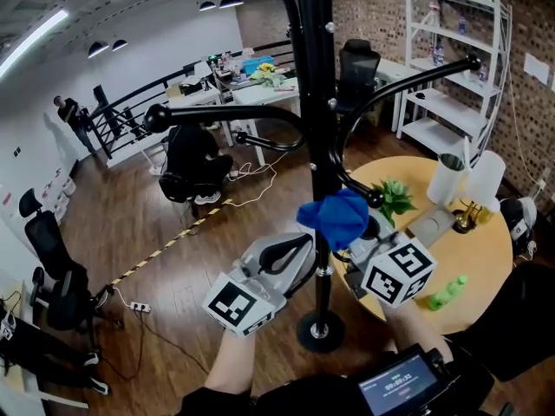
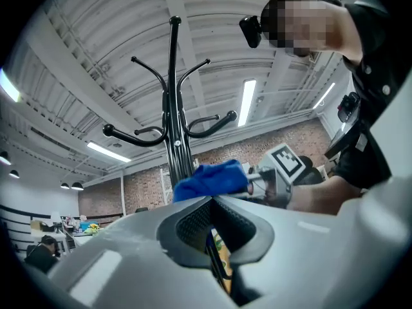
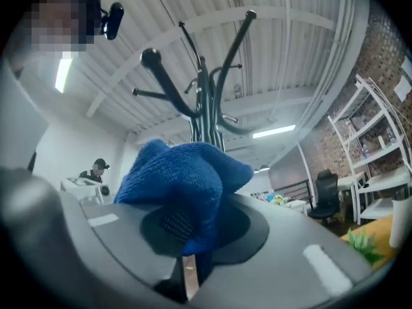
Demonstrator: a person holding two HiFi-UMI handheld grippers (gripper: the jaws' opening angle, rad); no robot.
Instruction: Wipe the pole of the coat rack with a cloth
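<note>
Left gripper (image 2: pixel 212 201): grey moulded jaws closed together, nothing gripped, tip just beside pole (image 1: pixel 319 146), probably to steady rack. Right gripper (image 3: pixel 192 237): jaws clamped on blue cloth (image 1: pixel 336 215), nubby microfibre bunched into pad, pressed against pole at mid-height for wiping. Pole: glossy black tube, curved ball-tipped hooks (image 1: pixel 156 118), round base (image 1: pixel 308 336). Beyond: round yellow table (image 1: pixel 490 258).

Blue cloth (image 1: pixel 336 217), black pole (image 1: pixel 316 102), yellow table (image 1: pixel 486 258)

Open office, desks (image 1: pixel 264 94), swivel chairs (image 1: pixel 49 245), brick wall (image 1: pixel 377 7)
</note>
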